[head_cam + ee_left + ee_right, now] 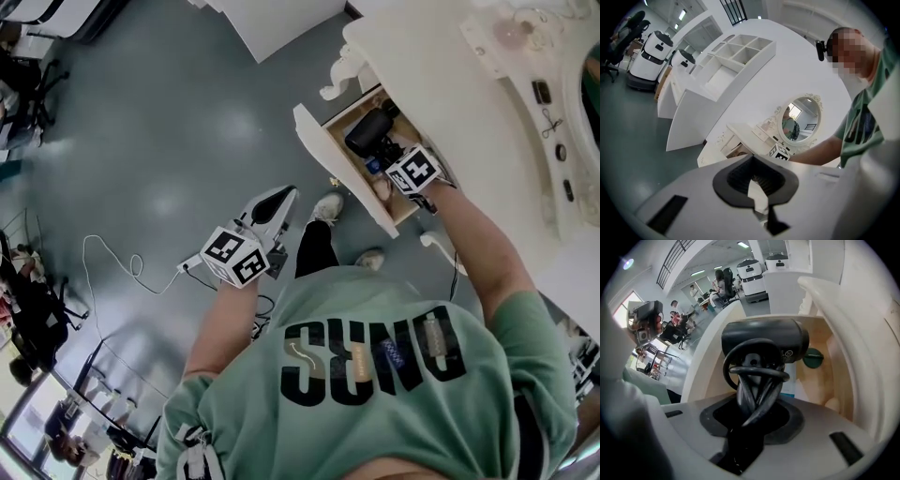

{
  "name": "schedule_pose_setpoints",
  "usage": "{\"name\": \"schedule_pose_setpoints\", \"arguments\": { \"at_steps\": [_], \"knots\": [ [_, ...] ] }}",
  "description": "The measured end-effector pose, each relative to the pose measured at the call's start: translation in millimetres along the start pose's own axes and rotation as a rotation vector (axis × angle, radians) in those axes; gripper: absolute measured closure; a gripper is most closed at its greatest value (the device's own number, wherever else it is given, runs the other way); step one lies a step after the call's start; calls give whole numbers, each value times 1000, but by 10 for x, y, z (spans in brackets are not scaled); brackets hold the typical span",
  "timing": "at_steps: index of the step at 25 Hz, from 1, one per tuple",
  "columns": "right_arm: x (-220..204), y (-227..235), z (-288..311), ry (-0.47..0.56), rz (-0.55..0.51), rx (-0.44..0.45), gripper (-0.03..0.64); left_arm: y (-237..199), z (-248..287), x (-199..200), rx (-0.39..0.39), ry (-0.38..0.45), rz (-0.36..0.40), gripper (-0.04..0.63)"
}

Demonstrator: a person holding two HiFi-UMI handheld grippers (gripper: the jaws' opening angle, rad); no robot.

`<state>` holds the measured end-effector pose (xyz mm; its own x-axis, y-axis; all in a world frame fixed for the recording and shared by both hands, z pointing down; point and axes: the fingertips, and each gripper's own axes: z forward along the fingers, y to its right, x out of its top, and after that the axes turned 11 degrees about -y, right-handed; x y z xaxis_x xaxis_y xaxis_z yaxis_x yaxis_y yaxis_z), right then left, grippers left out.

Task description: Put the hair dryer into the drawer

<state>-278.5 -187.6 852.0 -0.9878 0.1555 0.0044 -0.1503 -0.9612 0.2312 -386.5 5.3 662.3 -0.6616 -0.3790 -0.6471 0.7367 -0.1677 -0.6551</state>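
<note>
Hanging over the open drawer (339, 165), the dryer (764, 341) is clamped by its cord-wrapped handle in the right gripper (752, 405), a grip only that gripper's view shows. The left gripper (273, 207), jaws together and empty, hangs above the floor (169, 141).

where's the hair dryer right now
Head view, upper right: the hair dryer hangs from the right gripper, down in the open drawer of the white dressing table.
</note>
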Motion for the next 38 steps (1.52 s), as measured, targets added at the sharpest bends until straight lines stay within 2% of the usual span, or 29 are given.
{"name": "schedule_pose_setpoints", "arguments": {
  "at_steps": [8,11,15,18,20,24,30,34,38],
  "knots": [
    [26,-14,335,-59,-42,-35,472,-94,22,-142,-6,-46,-30,591],
    [-33,71,424,-76,-91,-105,462,-75,72,-170,-19,-62,-28,591],
    [15,124,426,-32,-75,-135,386,-75,112,-200,-32,-80,-25,591],
    [117,139,303,29,-101,-151,310,-52,149,-194,-41,-85,-18,591],
    [120,135,212,69,-96,-154,295,-23,168,-184,-49,-89,-10,591],
    [99,58,-87,189,-32,-116,296,73,217,-128,-67,-91,5,591],
    [-116,-164,-830,384,35,-77,311,471,342,63,-119,-99,77,591],
    [-427,-161,-1461,522,100,-101,348,908,507,196,-178,-104,137,591],
    [-903,-82,-2131,687,219,-125,377,1423,716,324,-253,-116,218,591]
  ]
}}
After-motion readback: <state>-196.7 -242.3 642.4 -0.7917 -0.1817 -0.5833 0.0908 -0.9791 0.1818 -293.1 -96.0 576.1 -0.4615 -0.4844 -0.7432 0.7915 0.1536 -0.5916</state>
